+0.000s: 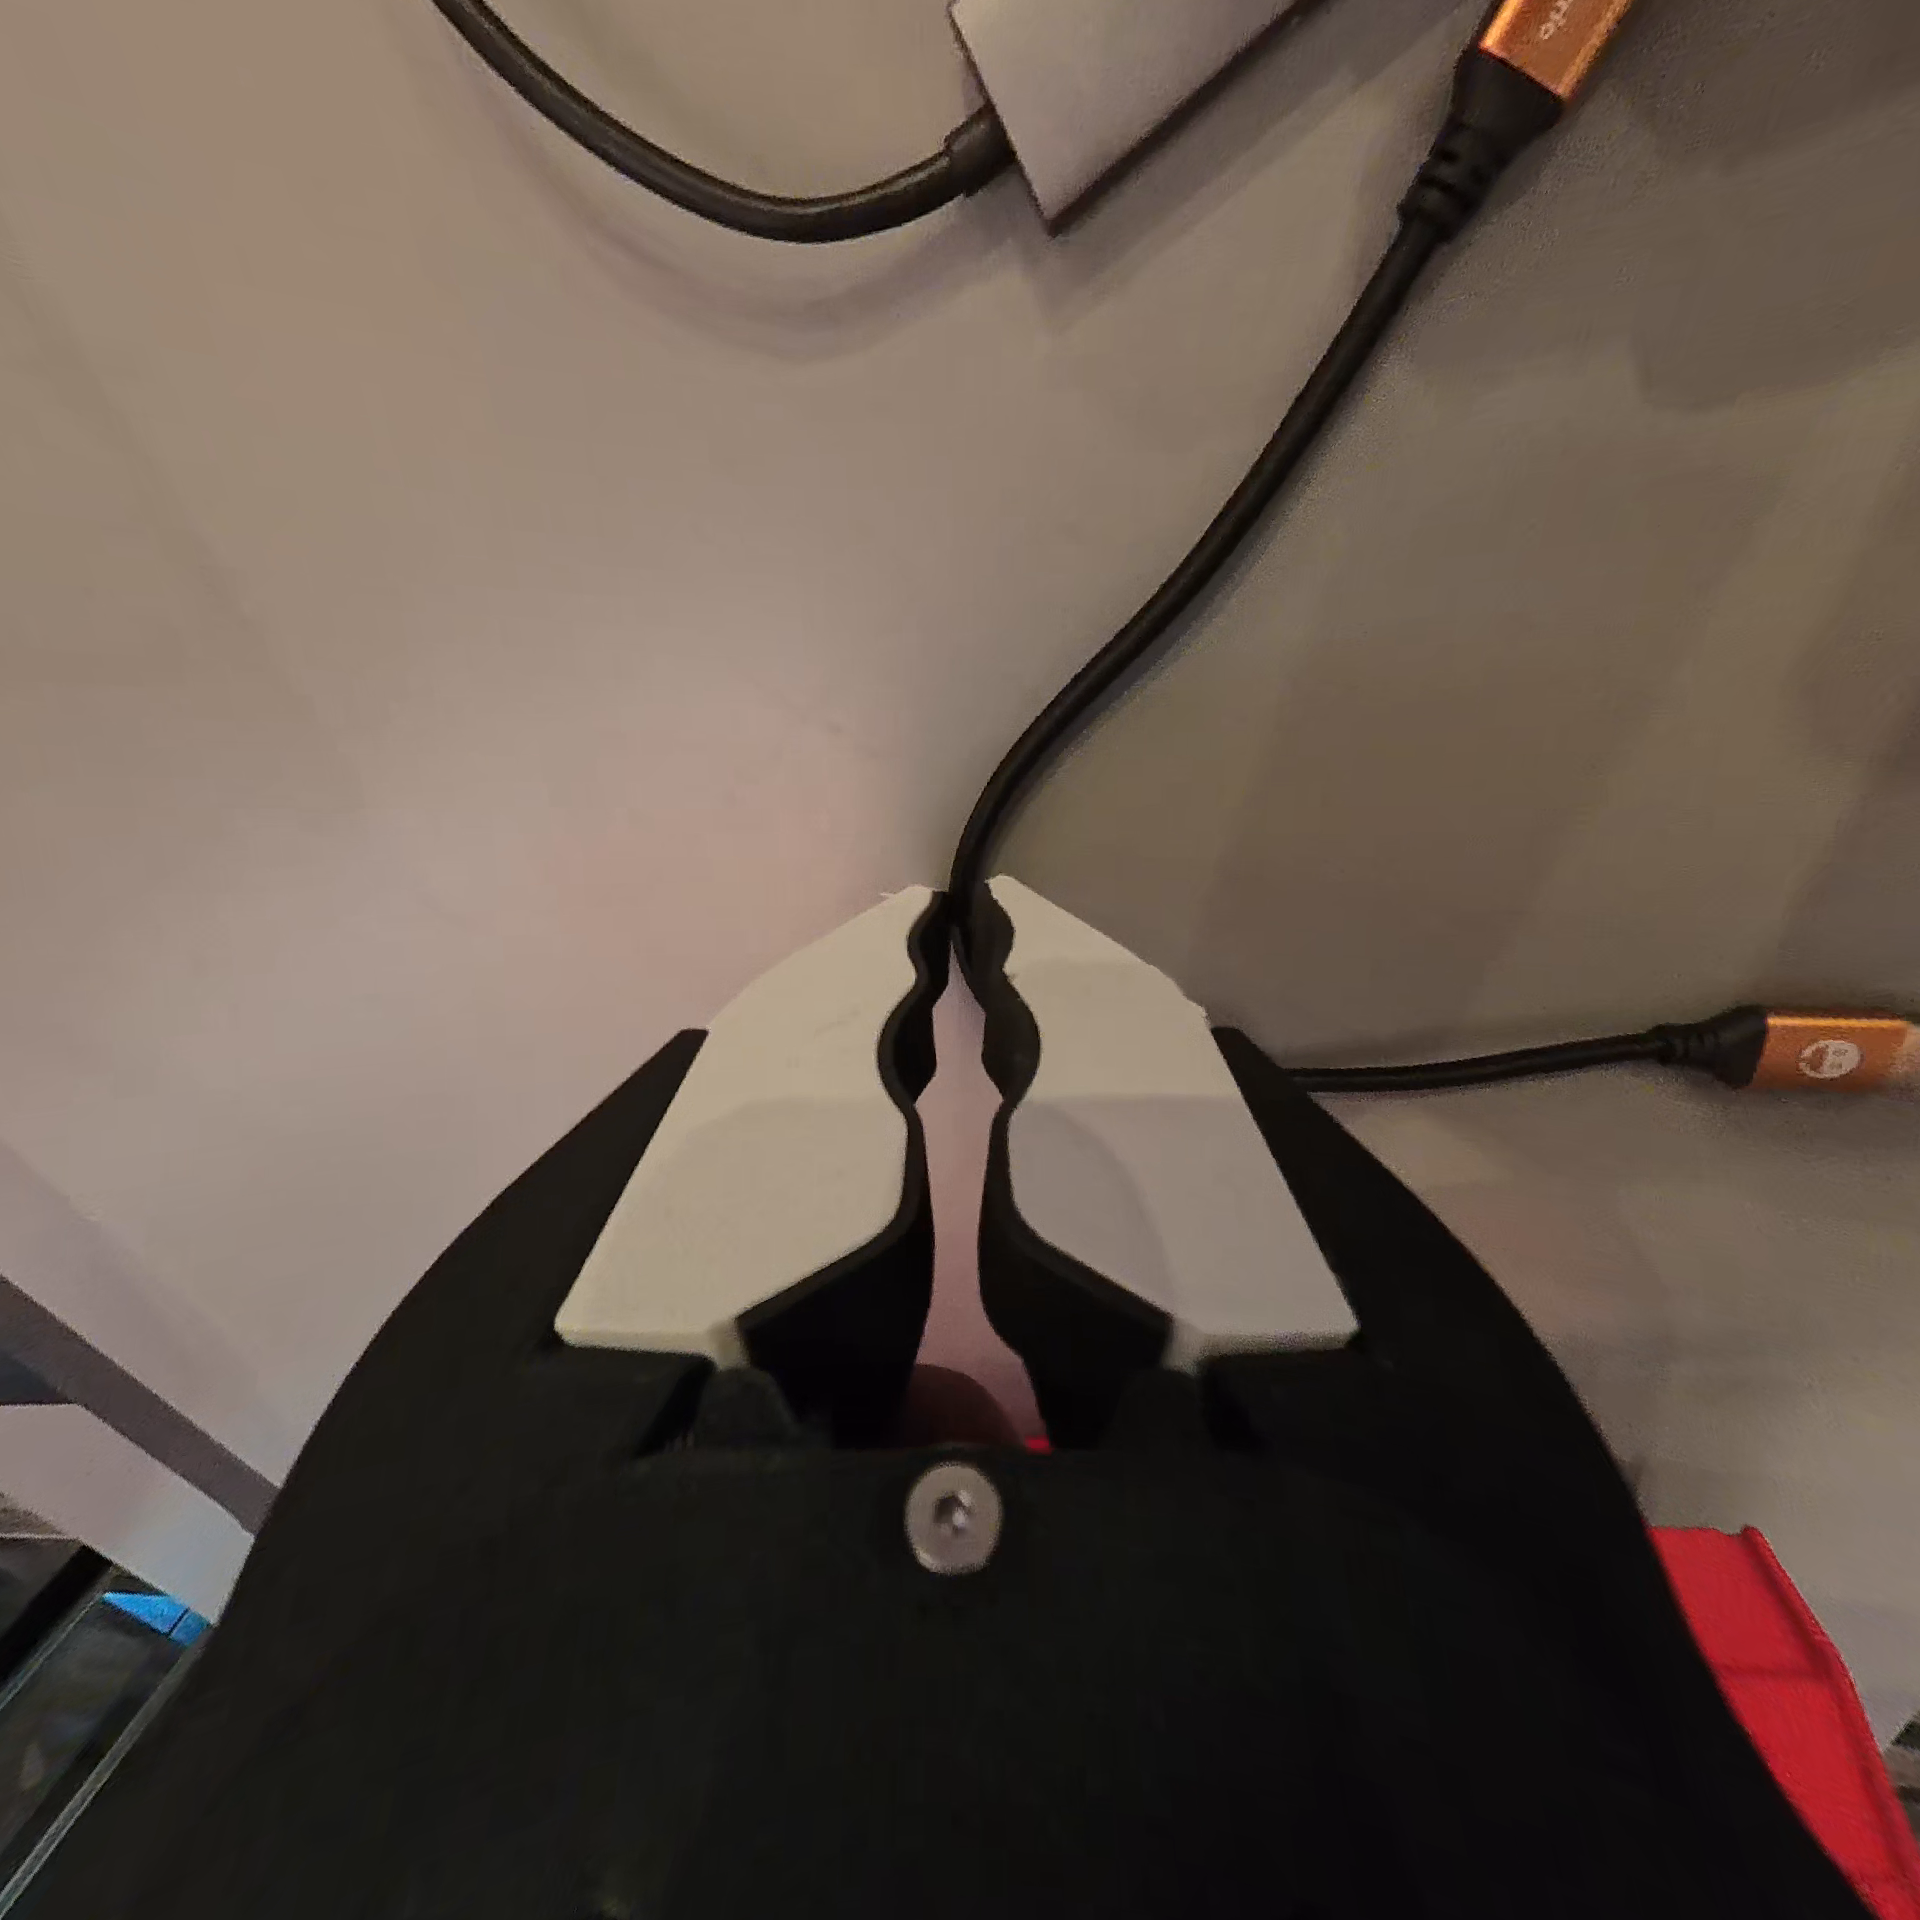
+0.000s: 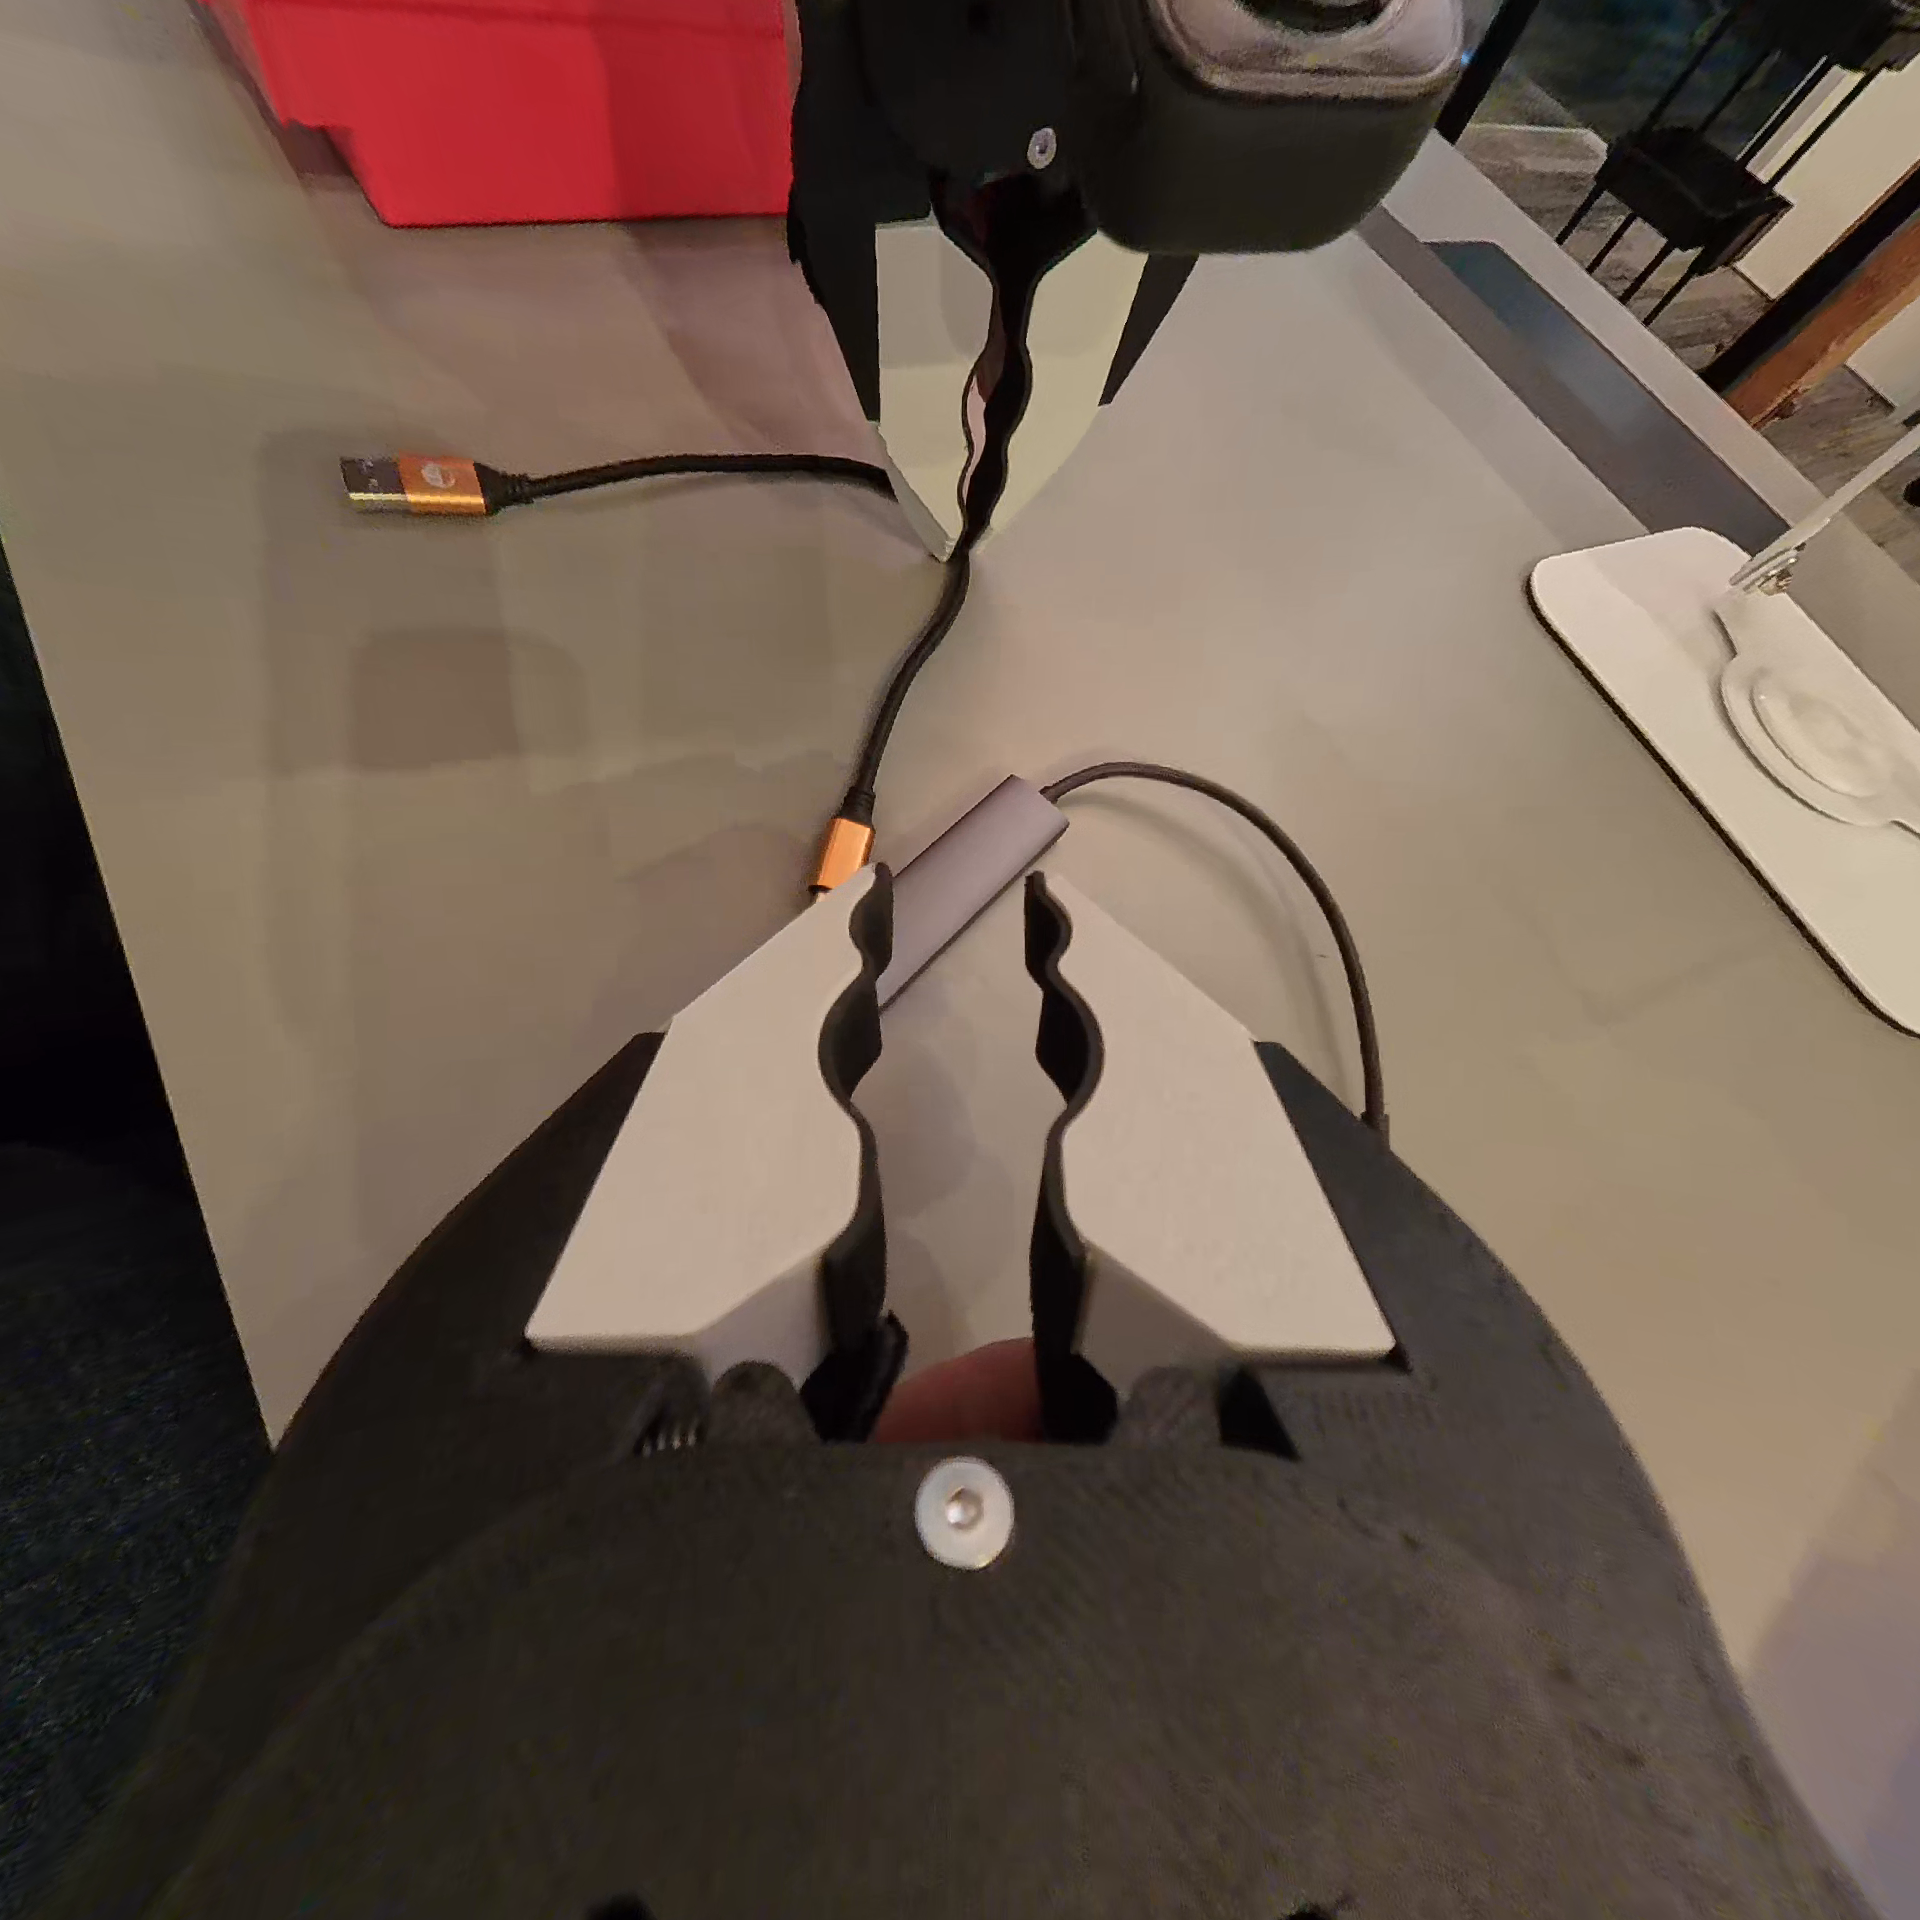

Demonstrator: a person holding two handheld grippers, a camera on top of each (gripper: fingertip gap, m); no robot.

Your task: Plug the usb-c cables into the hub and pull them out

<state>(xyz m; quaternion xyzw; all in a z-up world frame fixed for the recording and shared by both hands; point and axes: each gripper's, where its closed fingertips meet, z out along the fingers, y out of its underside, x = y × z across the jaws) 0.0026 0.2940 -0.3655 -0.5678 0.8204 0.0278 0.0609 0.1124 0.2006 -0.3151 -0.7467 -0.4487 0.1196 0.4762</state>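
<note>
your left gripper (image 1: 964, 906) is closed on the black cable (image 1: 1226, 561), and the tips pinch it at a point in the middle of its length, low over the grey table (image 1: 416, 623). from this pinch the cable runs away to an orange plug (image 1: 1538, 52) which lies just beside the grey hub (image 1: 1081, 94); in the left wrist view you cannot tell if this plug sits inside a port. the other end of the same cable goes out to the right of the pinch and ends in a second orange plug (image 1: 1829, 1060), flat on the table and well apart from the hub. your right gripper (image 2: 956, 894) has its jaws apart with a clear gap, and it holds nothing. its tips stand around the near end of the hub (image 2: 977, 862), the left finger (image 2: 748, 1091) close to the orange plug (image 2: 844, 850) at the hub's side. the hub's own thin cable (image 2: 1330, 914) curves from its far end back to the right of the hub. beyond the hub a red box (image 2: 520, 104) stands on the table, and to the right of the hub lies a white flat base (image 2: 1621, 665).
</note>
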